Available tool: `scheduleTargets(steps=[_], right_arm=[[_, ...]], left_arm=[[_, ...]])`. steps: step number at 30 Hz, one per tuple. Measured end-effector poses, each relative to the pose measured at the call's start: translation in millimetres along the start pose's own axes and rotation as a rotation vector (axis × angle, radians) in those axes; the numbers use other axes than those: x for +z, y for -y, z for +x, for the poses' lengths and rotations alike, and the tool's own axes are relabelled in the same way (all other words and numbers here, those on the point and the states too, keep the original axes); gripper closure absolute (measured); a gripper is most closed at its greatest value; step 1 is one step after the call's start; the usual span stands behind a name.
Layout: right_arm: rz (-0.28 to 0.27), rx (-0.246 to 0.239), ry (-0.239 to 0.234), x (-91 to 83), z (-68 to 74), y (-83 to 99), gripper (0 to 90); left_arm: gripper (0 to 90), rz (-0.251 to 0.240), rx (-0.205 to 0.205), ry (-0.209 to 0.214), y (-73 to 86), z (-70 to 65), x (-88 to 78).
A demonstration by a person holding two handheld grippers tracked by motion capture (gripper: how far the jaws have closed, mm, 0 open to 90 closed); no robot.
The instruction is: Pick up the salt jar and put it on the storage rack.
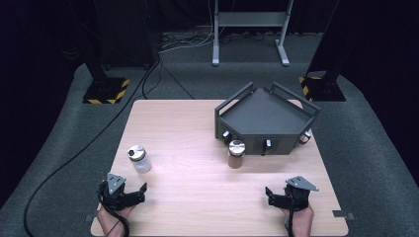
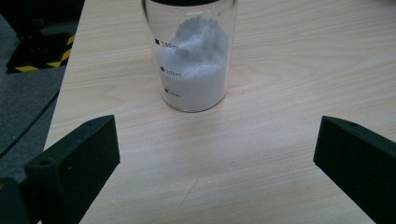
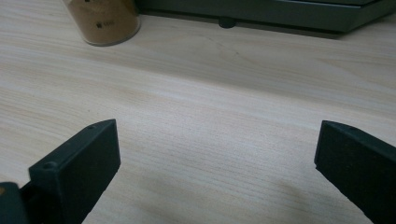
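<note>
A clear glass jar of white powder [image 1: 139, 159] with a metal lid stands upright at the table's left. In the left gripper view the same jar of white powder [image 2: 194, 65] rises just beyond my left gripper [image 2: 217, 154], whose jaws stand wide apart with nothing between them. A jar of brown powder [image 1: 236, 154] with a silver lid stands in front of the dark grey tray device [image 1: 276, 106]. My right gripper [image 3: 217, 156] is open and empty over bare wood; the jar of brown powder [image 3: 105, 21] sits far ahead to its left. From above, the left gripper [image 1: 141, 191] and right gripper [image 1: 269, 194] rest near the front edge.
The wooden table [image 1: 197, 197] has bare wood between the two grippers. The tray device [image 3: 280, 14] has raised side rails and small knobs on its front. On the dark floor behind are stand feet with yellow-black tape [image 1: 106, 91], cables, and a grey frame [image 1: 249, 29].
</note>
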State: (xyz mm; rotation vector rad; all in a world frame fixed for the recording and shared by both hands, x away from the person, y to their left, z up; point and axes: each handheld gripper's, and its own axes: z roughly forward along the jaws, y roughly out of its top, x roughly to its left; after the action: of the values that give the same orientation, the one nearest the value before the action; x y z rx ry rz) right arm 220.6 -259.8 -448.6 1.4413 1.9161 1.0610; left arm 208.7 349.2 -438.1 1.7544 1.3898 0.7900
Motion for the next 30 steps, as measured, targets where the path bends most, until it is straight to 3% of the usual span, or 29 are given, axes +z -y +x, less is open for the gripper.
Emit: scheduleTargets(steps=[13,30], right_arm=[[0.003,-0.022,0.009,0.7,3.1,-0.7,0.0],[0.012,-0.035,0.007,1.5,3.8,-2.3,0.0]], left_arm=[[0.2,0.012,0.011,-0.015,-16.1,-2.6,12.8],[0.2,0.036,-0.049,-0.012,-26.1,2.7,48.1]])
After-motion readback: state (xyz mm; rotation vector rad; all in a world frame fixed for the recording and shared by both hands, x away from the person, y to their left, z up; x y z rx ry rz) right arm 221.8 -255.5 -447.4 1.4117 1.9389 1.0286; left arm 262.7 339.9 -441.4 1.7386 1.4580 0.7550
